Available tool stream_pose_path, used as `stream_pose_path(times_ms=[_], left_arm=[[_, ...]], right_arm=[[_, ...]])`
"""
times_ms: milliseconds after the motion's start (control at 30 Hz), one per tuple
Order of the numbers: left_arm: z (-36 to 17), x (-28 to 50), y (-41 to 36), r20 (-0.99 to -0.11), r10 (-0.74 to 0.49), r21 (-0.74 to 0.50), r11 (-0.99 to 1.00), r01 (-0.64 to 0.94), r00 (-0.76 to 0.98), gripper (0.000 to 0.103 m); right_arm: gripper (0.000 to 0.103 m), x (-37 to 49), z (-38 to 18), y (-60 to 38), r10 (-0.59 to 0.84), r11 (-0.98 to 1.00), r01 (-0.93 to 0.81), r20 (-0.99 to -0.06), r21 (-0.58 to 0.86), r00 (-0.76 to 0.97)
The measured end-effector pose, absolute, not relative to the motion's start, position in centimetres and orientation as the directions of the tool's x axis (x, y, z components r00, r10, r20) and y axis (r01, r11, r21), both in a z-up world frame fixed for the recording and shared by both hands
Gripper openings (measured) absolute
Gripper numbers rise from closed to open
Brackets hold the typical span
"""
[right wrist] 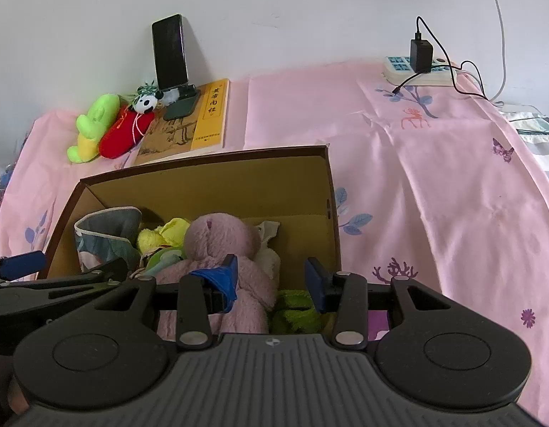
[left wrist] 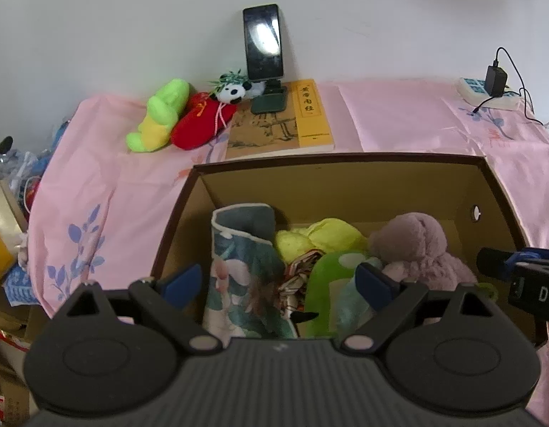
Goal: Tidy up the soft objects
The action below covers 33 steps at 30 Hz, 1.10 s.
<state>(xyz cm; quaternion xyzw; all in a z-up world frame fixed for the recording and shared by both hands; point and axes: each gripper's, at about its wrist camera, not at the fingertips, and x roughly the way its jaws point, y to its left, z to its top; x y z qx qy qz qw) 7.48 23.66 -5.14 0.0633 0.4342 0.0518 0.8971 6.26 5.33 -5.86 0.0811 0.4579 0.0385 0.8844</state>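
An open cardboard box (left wrist: 338, 160) (right wrist: 203, 163) on the pink sheet holds a floral pouch (left wrist: 238, 267), a yellow plush (left wrist: 324, 235), a green plush (left wrist: 327, 277) and a mauve plush (left wrist: 416, 249) (right wrist: 221, 242). My left gripper (left wrist: 279, 283) hangs open and wide over the pouch, gripping nothing. My right gripper (right wrist: 272, 281) hovers over the mauve plush with its jaws apart, not pressing on it. A lime-green plush (left wrist: 160, 114), a red plush (left wrist: 199, 121) and a small panda (left wrist: 233, 90) lie by the wall at the back left.
A phone on a stand (left wrist: 263, 42) rests on a yellow-edged book (left wrist: 285, 124) behind the box. A power strip with a black charger (right wrist: 416, 71) sits at the back right. Bags and boxes crowd the left edge (left wrist: 11, 195). Bare pink sheet (right wrist: 434, 195) spreads to the right of the box.
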Motion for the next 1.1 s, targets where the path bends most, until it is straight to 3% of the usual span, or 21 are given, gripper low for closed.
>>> stream_pose_path(times_ms=[1100], left_arm=[[-4.27, 7.11, 24.57, -0.749, 0.165, 0.154, 0.985, -0.074, 0.642, 0.092]], right_arm=[[0.025, 6.07, -6.01, 6.06, 0.166, 0.983, -0.033, -0.794, 0.181, 0.584]])
